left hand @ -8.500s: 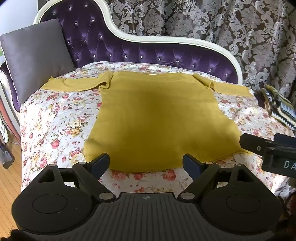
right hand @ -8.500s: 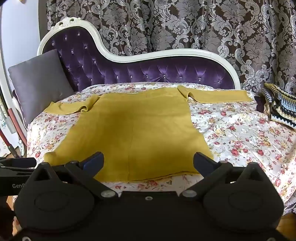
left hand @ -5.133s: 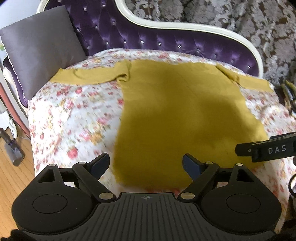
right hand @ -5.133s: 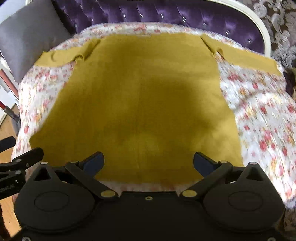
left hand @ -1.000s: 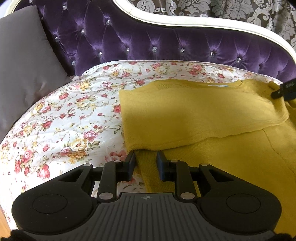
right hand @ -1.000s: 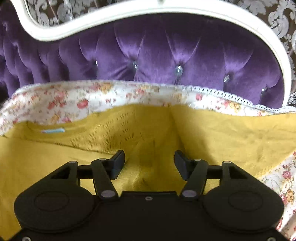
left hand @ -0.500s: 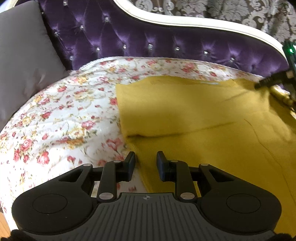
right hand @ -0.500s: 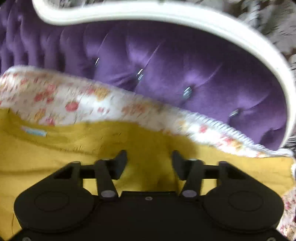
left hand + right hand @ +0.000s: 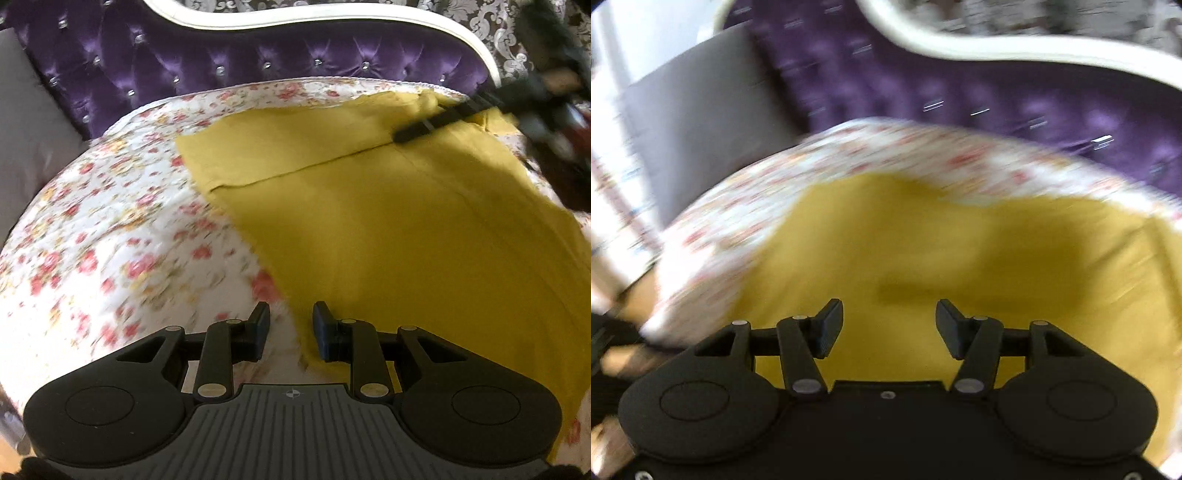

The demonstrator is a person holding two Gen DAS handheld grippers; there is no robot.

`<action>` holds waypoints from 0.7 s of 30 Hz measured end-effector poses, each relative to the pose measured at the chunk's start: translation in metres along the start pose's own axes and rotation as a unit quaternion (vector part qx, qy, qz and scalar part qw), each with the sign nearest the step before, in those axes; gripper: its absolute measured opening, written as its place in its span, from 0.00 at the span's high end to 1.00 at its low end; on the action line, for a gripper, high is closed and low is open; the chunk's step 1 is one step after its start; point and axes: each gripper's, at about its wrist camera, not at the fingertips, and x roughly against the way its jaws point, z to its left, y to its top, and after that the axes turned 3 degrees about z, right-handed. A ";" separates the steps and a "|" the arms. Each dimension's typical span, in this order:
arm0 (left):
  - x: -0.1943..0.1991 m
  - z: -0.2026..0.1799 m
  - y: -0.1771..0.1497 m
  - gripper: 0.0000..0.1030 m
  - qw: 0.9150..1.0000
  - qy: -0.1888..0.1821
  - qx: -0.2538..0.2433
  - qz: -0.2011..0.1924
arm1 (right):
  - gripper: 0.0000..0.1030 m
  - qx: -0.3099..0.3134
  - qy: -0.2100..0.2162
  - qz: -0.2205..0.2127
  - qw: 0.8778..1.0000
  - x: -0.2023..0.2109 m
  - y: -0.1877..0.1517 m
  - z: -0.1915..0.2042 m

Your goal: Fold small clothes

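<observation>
Floral bedspread (image 9: 110,229) is carrying the mustard sweater (image 9: 424,229), one sleeve folded across; your left gripper (image 9: 291,329) is hovering narrowly parted, your right gripper (image 9: 889,325) wider; no writing legible.

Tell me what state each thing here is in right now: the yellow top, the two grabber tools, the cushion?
Yellow top: lying flat on the floral cover, its left sleeve folded in across the body.
Left gripper: open, holding nothing, at the top's left edge.
Right gripper: open, holding nothing, above the top; view blurred.
Grey cushion: propped against the purple headboard.
</observation>
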 end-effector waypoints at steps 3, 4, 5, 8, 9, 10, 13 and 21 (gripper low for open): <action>0.008 0.009 -0.007 0.75 1.000 0.008 0.029 0.001 | 0.40 0.022 0.068 0.033 0.997 0.007 -0.034 0.032; 0.010 0.013 -0.007 0.76 0.999 0.015 0.040 0.002 | 0.40 0.030 0.080 0.043 0.995 0.012 -0.043 0.041; 0.013 0.015 -0.008 0.76 0.998 0.025 0.052 0.000 | 0.40 0.036 0.090 0.051 0.994 0.016 -0.053 0.049; 0.022 0.018 -0.013 0.75 0.996 0.033 0.084 -0.010 | 0.40 0.040 0.109 0.072 0.991 0.025 -0.079 0.064; 0.025 0.019 -0.015 0.76 0.995 0.034 0.093 -0.012 | 0.40 0.040 0.109 0.077 0.990 0.027 -0.085 0.068; 0.028 0.019 -0.017 0.76 0.994 0.033 0.102 -0.014 | 0.40 0.041 0.107 0.081 0.990 0.030 -0.092 0.071; 0.037 0.020 -0.023 0.76 0.992 0.030 0.125 -0.019 | 0.40 0.029 0.102 0.089 0.990 0.034 -0.106 0.072; 0.055 0.022 -0.019 0.76 0.989 0.044 0.136 -0.035 | 0.85 0.047 0.142 0.065 0.987 0.041 -0.115 0.115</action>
